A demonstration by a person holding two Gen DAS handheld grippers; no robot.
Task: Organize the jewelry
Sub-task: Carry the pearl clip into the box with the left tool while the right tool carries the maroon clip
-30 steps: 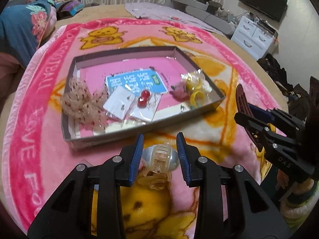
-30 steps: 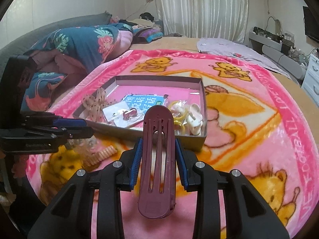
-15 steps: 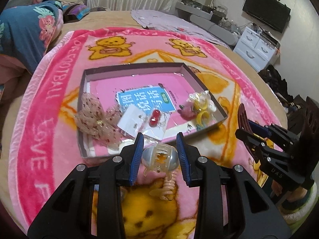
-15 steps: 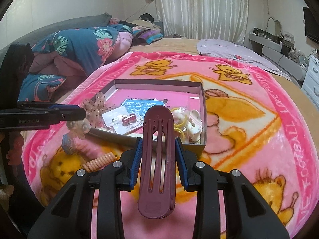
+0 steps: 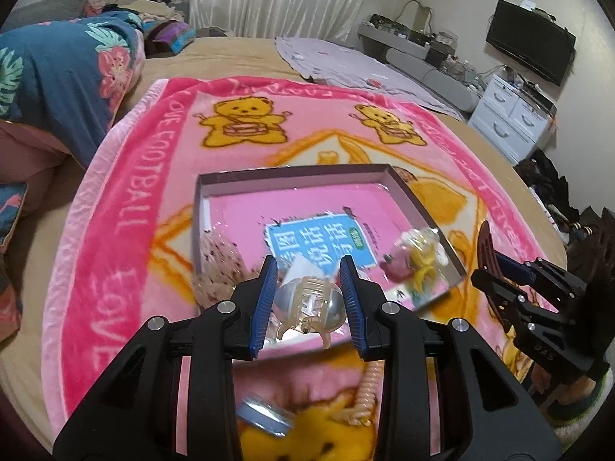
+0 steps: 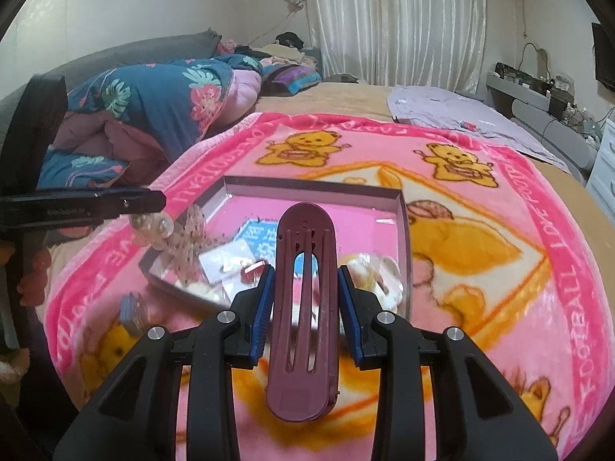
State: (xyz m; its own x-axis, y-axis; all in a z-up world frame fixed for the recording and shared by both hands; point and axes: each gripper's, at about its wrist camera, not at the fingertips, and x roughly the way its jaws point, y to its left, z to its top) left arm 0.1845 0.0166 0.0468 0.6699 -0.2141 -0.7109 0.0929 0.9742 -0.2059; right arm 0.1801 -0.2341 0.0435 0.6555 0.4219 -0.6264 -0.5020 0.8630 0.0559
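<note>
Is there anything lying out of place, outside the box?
Yes. A peach spiral hair tie and a small blue-and-silver item lie on the pink blanket in front of the box, while the other accessories are inside it. Both grippers hold hair clips.

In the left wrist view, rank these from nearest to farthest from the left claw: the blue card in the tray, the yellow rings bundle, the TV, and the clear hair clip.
1. Clear hair clip, gripped in the left claw.
2. Blue card, just ahead, mid-tray.
3. Yellow rings bundle, ahead to the right, in the tray's right corner.
4. TV, on the far right wall.
</note>
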